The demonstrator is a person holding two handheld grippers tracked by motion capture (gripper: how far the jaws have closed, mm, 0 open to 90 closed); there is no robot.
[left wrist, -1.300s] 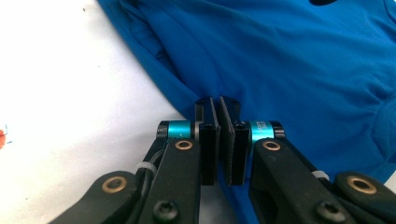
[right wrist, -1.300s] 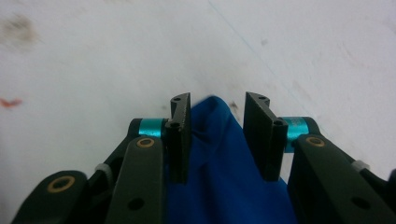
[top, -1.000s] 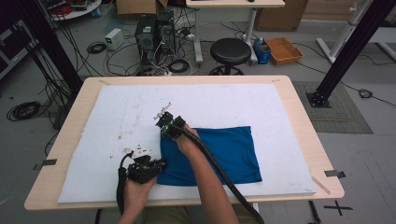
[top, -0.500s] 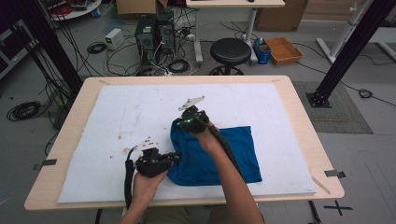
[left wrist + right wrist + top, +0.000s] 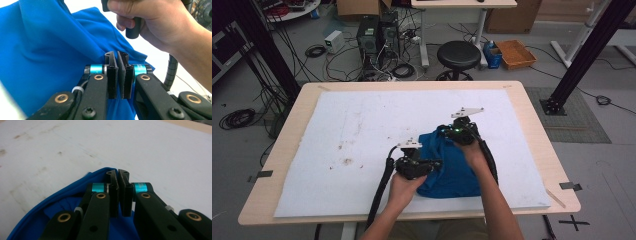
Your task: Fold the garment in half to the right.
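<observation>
Item: blue cloth (image 5: 452,167), soft, limp, light, lying bunched on the worktop (image 5: 362,130). We found both hand-held grippers, left (image 5: 438,163) and right (image 5: 446,131), clenched on its edge; hems grip best.

The white mat (image 5: 362,135) lies bare across its left half and along its far edge, so a gripper can pass freely there; only small brown stains (image 5: 346,161) mark it, and they are flat. The bunched blue cloth (image 5: 452,167) occupies the near right-centre and rises in folds. The left gripper (image 5: 434,164) and right gripper (image 5: 447,131), each clamped on the cloth, stand close together, leaving little room between them. Two black cables (image 5: 382,190) trail toward the near edge beside the forearms and block passage there. A bare strip of mat remains right of the cloth.
</observation>
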